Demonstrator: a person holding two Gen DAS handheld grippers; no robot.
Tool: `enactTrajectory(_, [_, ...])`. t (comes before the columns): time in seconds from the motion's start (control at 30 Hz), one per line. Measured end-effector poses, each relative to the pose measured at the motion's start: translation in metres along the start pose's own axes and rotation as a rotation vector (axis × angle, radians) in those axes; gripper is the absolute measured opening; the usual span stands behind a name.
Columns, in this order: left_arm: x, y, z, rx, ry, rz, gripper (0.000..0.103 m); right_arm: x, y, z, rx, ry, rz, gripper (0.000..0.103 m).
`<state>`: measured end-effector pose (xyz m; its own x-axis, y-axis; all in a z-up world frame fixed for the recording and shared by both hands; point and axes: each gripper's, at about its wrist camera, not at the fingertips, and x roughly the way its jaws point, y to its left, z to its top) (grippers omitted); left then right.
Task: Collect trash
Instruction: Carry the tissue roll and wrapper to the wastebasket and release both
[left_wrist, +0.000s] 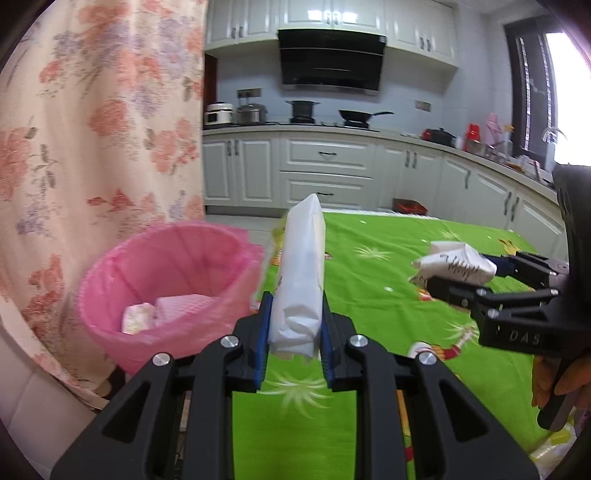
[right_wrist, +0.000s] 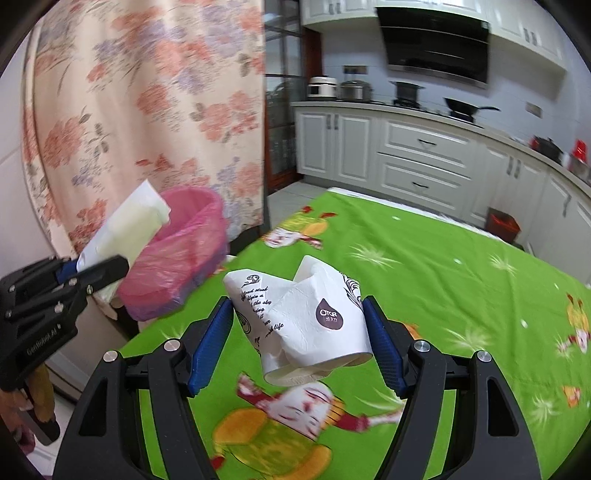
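Observation:
My left gripper (left_wrist: 295, 306) is shut on a folded white paper wrapper (left_wrist: 301, 266) that stands upright between the blue pads. Just left of it is a pink-lined trash bin (left_wrist: 166, 280) with some crumpled scraps inside. My right gripper (right_wrist: 297, 306) is shut on a crushed white paper cup (right_wrist: 310, 321) with printed text, held above the green tablecloth (right_wrist: 443, 277). In the right wrist view the left gripper (right_wrist: 98, 264) holds the wrapper (right_wrist: 125, 225) in front of the bin (right_wrist: 184, 254). In the left wrist view the right gripper (left_wrist: 461, 273) and cup (left_wrist: 454, 264) are at the right.
A floral curtain (left_wrist: 92, 129) hangs behind the bin. White kitchen cabinets (left_wrist: 325, 170) with pots and a pan on the counter line the far wall. A red item (right_wrist: 502, 223) sits on the floor beyond the table. A hand (left_wrist: 557, 380) grips the right tool's handle.

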<state>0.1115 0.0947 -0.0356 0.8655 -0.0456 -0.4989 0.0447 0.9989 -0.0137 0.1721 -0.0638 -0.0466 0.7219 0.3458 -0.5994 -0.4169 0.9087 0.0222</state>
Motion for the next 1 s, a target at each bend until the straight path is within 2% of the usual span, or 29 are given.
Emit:
enactTrajectory(0.53, [0.002, 0.094, 0.021, -0.085, -0.015, 0.168, 0.023, 0.049, 0.077, 0.060, -0.154, -0.039, 0.151, 0.068])
enactTrajectory(1.0, [0.033, 0.162, 0.038, -0.209, 0.013, 0.229, 0.026, 0.106, 0.130, 0.117, -0.195, -0.050, 0.262, 0.068])
